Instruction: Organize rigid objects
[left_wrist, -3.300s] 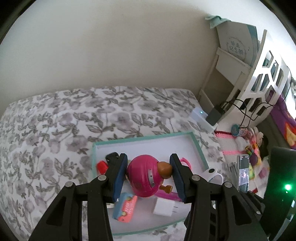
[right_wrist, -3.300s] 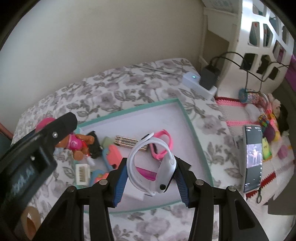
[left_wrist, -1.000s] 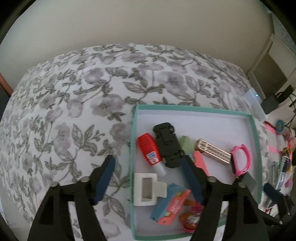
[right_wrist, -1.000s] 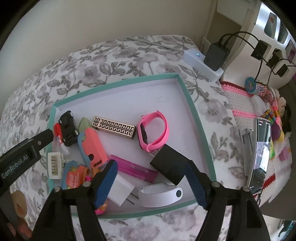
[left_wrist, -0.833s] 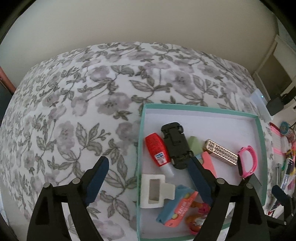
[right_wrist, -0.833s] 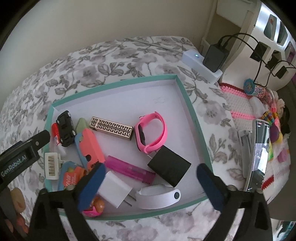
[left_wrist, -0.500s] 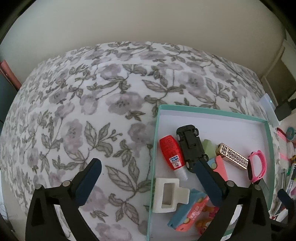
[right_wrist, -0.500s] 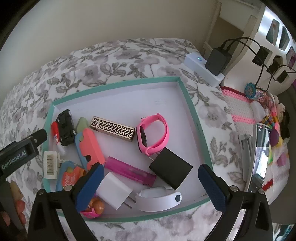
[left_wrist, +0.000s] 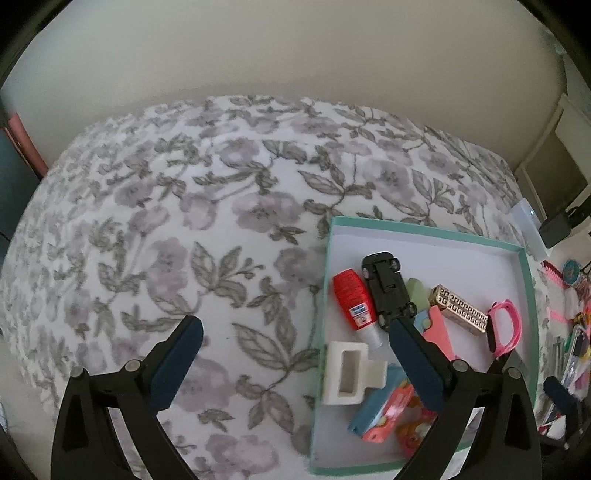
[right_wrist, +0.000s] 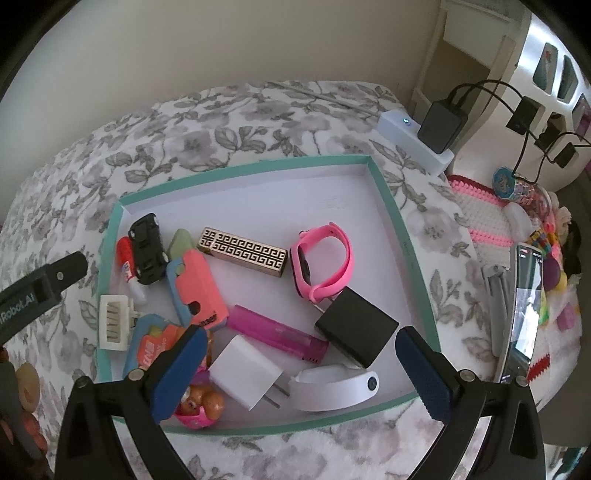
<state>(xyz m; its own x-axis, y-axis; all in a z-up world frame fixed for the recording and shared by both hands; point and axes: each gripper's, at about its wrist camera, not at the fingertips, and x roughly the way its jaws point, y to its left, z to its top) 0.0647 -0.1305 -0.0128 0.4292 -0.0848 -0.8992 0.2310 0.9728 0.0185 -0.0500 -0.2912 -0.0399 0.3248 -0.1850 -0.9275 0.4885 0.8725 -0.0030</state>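
Observation:
A teal-rimmed white tray (right_wrist: 388, 195) lies on the flowered bedspread and also shows in the left wrist view (left_wrist: 526, 280). It holds a black toy car (right_wrist: 146, 249), a red tube (left_wrist: 352, 301), a gold patterned bar (right_wrist: 243, 254), a pink watch (right_wrist: 321, 258), a black cube (right_wrist: 356, 326), a white charger (right_wrist: 245, 373), a white band (right_wrist: 332, 387), a magenta lighter (right_wrist: 277, 334), a white clip (left_wrist: 345, 373) and a pink doll ball (right_wrist: 199, 404). My right gripper (right_wrist: 299, 365) is open and empty above the tray's near edge. My left gripper (left_wrist: 291, 354) is open and empty over the tray's left rim.
A white power strip (right_wrist: 413, 142) with black adapters sits beyond the tray's far right corner. A phone (right_wrist: 524, 314), a pink crochet mat (right_wrist: 484, 218) and small toys lie to the right. Bare flowered bedspread (left_wrist: 184, 229) stretches left of the tray.
Both grippers released their loads earlier: the pink doll ball and the white band now lie in the tray. Both have opened wide; the left has drifted leftward over the bedspread.

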